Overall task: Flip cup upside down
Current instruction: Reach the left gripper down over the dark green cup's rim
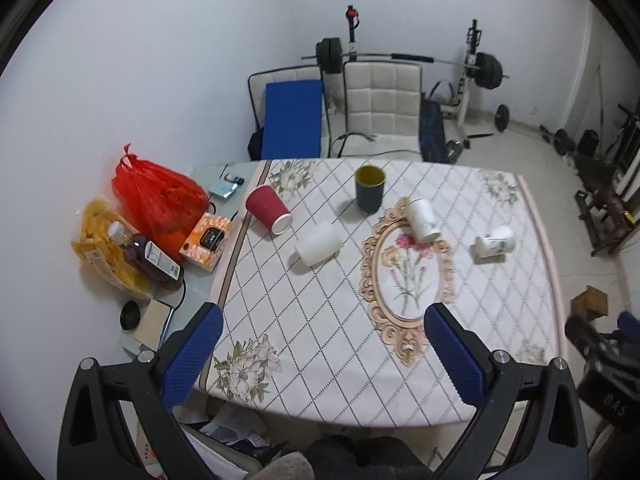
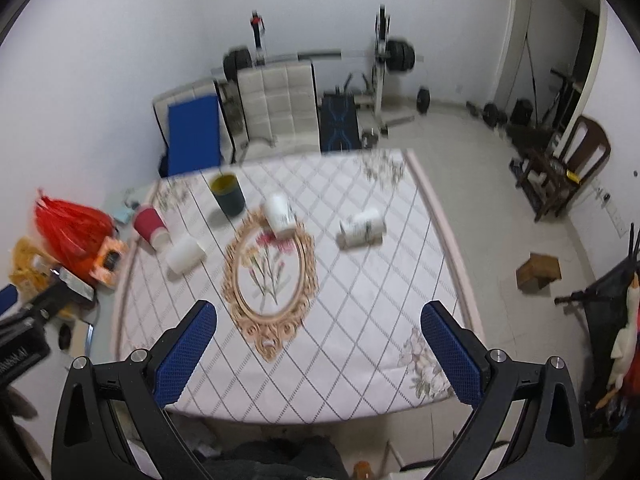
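Cups on table: 5 total. 1 dark green cup (image 1: 370, 194), upright, yellow inside, far-centre of tablecloth (image 1: 320, 340). 1 red paper cup (image 1: 267, 208) on its side, near left edge of cloth. 1 plain white cup (image 1: 319, 244) on its side, just beside red one. 2 white printed cups: one (image 1: 423, 219) tipped over at top of the oval floral frame print, other (image 1: 495, 241) on its side, further right, apart from the rest.

Left gripper (image 1: 320, 356): blue pads spread wide, nothing between them, above near edge of table. Right gripper (image 2: 320, 354): same, pads wide apart, holding nothing, over near edge.

Off-cloth clutter, left strip: 1 red plastic bag (image 1: 156, 196), 1 yellow snack bag (image 1: 102, 248), 1 brown bottle (image 1: 150, 258), 1 orange box (image 1: 207, 242).

Left-wrist view only: bottle and box sharp, plus small teal packet (image 1: 224, 188); right gripper's body at its right edge. Right-wrist view only (blurry): wooden chair (image 2: 568, 164) at right wall, brown box on floor (image 2: 538, 270); same 5 cups seen, green cup at (image 2: 228, 195). Both: barbell rack (image 1: 404, 58), 2 white padded chairs behind table.
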`<state>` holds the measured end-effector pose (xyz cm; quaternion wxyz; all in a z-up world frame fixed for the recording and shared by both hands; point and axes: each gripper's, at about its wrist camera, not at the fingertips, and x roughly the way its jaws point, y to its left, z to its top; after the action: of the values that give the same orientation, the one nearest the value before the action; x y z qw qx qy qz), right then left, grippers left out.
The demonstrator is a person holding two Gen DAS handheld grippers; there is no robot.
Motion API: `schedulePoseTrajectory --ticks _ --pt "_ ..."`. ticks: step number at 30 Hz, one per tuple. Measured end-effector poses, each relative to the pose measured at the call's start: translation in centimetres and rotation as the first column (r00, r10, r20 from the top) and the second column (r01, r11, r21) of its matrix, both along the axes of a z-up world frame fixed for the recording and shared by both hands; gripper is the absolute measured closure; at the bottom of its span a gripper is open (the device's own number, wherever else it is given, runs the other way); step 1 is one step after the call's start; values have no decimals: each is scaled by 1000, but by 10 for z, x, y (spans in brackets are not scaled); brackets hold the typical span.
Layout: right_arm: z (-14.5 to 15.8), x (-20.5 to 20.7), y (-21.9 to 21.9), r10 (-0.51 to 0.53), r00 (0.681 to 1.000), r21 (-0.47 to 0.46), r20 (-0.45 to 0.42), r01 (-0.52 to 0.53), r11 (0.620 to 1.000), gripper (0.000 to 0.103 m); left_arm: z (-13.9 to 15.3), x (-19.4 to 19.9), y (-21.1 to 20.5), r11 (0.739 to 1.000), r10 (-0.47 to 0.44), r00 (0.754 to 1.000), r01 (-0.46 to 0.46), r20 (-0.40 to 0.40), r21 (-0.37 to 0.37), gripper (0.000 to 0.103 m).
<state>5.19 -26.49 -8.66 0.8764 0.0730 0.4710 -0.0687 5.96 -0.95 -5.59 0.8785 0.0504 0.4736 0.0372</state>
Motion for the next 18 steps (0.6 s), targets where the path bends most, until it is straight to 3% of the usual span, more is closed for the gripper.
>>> schedulePoseTrajectory --ticks 7,18 --pt "-95 48 -4 12 991 -4 -132 -13 1000 0 -61 59 3 999 40 998 -39 -55 8 0" --pt "-203 140 7 -47 945 -8 -324 47 999 0 -128 178 2 1000 -20 995 21 -93 12 0"
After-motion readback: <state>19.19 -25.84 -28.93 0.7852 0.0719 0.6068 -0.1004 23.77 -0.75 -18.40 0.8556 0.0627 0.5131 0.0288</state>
